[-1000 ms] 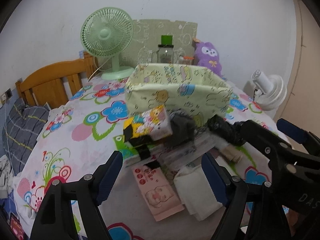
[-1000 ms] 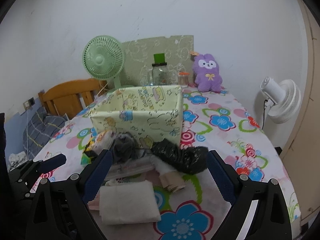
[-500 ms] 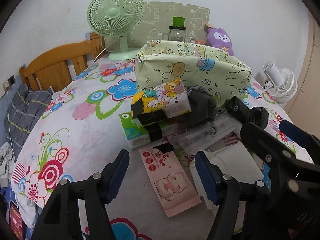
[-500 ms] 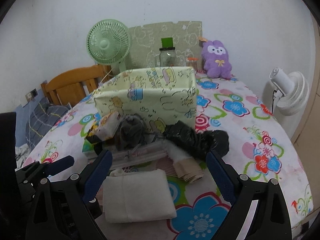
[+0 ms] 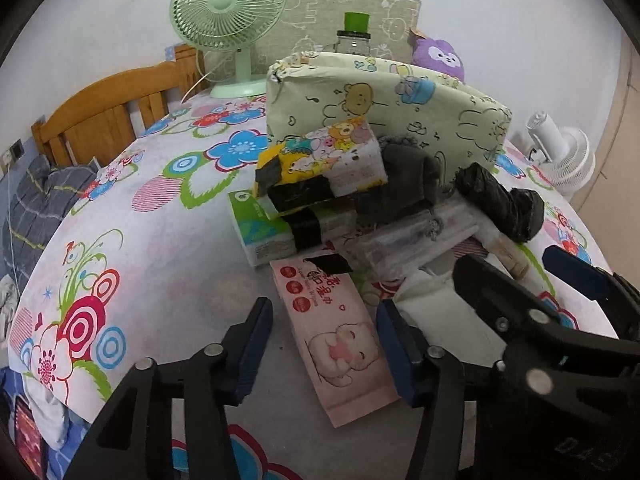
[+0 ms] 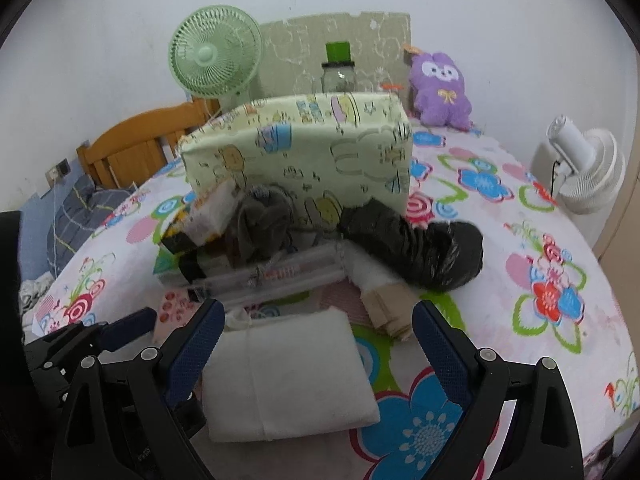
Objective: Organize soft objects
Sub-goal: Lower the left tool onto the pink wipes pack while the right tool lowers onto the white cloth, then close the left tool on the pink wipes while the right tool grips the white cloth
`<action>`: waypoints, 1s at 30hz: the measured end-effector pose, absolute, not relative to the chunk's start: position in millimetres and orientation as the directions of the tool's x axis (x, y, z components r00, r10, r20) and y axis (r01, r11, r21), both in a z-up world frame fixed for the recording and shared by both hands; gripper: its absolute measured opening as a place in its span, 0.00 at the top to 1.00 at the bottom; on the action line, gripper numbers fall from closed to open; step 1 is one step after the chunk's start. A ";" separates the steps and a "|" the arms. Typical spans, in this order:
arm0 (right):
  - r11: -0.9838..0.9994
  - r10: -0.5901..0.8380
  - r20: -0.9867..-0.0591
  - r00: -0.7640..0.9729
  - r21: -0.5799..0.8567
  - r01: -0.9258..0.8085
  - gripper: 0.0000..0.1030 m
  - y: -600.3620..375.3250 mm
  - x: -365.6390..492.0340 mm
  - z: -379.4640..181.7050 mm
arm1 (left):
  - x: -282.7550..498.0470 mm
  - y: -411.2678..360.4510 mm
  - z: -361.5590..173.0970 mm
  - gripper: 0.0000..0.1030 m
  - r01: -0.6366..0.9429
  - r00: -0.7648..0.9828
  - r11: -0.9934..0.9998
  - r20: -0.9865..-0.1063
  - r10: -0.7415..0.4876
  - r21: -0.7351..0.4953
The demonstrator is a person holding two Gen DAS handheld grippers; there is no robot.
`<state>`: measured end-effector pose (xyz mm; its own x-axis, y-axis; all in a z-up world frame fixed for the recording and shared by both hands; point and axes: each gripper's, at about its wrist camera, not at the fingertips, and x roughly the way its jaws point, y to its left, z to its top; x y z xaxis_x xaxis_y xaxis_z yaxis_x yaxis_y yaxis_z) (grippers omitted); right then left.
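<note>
A pile of soft things lies in front of a pale green cartoon-print storage box (image 5: 384, 108) (image 6: 304, 160). My left gripper (image 5: 326, 344) is open, its fingers on either side of a pink wet-wipes pack (image 5: 336, 328). My right gripper (image 6: 312, 344) is open over a folded white cloth (image 6: 288, 376). Behind them are a cartoon tissue pack (image 5: 328, 160), a green tissue pack (image 5: 260, 228), a grey cloth (image 6: 260, 228), a clear plastic pack (image 6: 280, 276), a black bag (image 6: 416, 248) and beige folded paper (image 6: 392, 308).
The flower-print tablecloth (image 5: 120, 208) covers a round table. At the back stand a green fan (image 5: 228, 12), a jar with a green lid (image 6: 338, 68) and a purple plush (image 6: 440, 88). A white fan (image 6: 580, 168) is right of the table, a wooden chair (image 5: 104, 116) left.
Both grippers have come down and forward toward the pile. The left one now straddles the pink wipes pack; the right one is lower over the white cloth. Neither has closed.
</note>
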<state>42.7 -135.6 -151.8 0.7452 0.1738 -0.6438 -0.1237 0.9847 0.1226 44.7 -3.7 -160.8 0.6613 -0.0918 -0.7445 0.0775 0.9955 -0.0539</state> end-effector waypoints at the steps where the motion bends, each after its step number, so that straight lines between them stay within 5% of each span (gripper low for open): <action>1: 0.985 0.175 -0.647 0.742 0.124 -0.123 0.06 -135.7 42.7 -152.8 | 43.6 -4.4 -160.8 0.50 0.084 0.662 0.995 -0.744 -0.093 -0.050; 15: 0.973 0.229 -0.695 0.682 0.184 -0.139 0.07 -129.1 47.5 -171.9 | 33.7 -8.4 -162.3 0.54 0.108 0.679 0.994 -0.730 -0.077 -0.005; 19: 0.975 0.222 -0.691 0.688 0.166 -0.147 0.26 -126.0 47.3 -173.5 | 32.1 -11.9 -162.2 0.54 0.106 0.689 0.994 -0.722 -0.064 0.013; 30: 0.981 0.190 -0.689 0.699 0.151 -0.119 0.43 -128.6 43.6 -166.0 | 31.7 -12.0 -159.4 0.57 0.108 0.691 0.994 -0.719 -0.074 0.002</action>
